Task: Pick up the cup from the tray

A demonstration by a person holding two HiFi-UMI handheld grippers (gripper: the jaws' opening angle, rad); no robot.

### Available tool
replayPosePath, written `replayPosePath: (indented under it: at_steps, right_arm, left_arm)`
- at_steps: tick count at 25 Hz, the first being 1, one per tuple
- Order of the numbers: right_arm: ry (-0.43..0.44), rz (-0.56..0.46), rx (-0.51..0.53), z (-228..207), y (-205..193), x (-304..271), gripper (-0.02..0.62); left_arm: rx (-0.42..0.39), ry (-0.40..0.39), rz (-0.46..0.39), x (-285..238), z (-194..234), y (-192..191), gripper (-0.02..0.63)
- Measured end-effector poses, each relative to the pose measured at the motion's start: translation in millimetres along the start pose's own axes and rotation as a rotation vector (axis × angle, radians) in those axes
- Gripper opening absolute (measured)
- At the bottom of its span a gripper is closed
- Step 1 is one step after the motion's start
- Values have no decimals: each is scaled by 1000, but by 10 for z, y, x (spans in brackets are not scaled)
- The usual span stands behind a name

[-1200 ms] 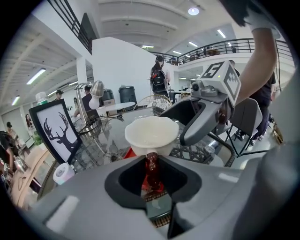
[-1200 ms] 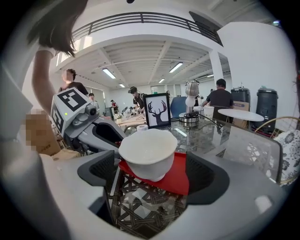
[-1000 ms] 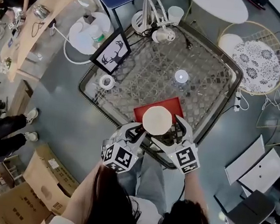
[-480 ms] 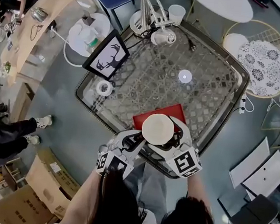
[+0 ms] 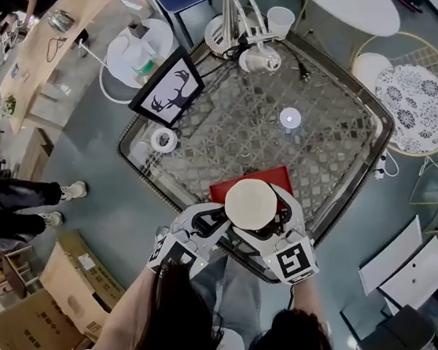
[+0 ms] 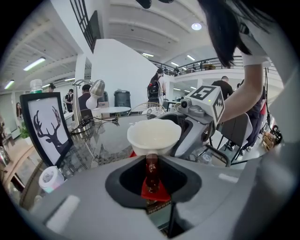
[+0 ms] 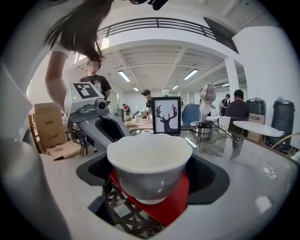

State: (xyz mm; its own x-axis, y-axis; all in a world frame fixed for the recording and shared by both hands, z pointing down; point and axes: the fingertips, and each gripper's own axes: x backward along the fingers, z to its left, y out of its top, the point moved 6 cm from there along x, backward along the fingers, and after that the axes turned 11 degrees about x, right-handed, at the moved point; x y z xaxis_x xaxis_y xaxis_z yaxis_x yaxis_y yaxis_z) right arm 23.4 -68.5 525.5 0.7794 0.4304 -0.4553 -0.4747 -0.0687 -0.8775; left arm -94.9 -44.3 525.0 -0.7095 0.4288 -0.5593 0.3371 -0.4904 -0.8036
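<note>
A white cup with a scalloped rim hangs just above the red tray at the near edge of the glass table. My right gripper is shut on it: in the right gripper view the dark pads press both sides of the cup, and its foot is a little above the tray. My left gripper sits close by on the cup's left. In the left gripper view its jaws stand almost together, with only a thin red slit between them, and the cup is beyond their tips.
The lattice-patterned glass table carries a framed deer picture, a tape roll, a small round white object and a silver lamp. Cardboard boxes lie on the floor at left, chairs at right.
The cup has risen toward the head camera and looks larger. Both grippers shifted slightly nearer the table's front edge with it.
</note>
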Motion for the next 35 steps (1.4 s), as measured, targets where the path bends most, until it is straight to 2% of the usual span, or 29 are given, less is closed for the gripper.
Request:
replayPosePath:
  at_steps: [10,14,20,23,28,35]
  right_arm:
    - [-79,-49,18,-400,244,111,502]
    - [-96,-59,1,-681,248,90,502]
    - [-112,-88,-35,-1129,162,29,502]
    - [-105,-76,-23,-1341,85,-24,502]
    - [-106,-62,-66,-1569,-97,-116,502]
    - [-96,-44,-101,-1670,-313,-208,502]
  left_arm:
    - [-55,-25,-62,-66,163,481,75]
    - [-70,-16,-49,-239,308,550,75]
    - [-47,-47,-97,-537,536,975,75]
    - [-51,-52,-93,-726,653,1044,75]
    - [-40,-58,-71,-998,807,1078,75]
    - [-23,-57,-33,-1198,893,1016,75]
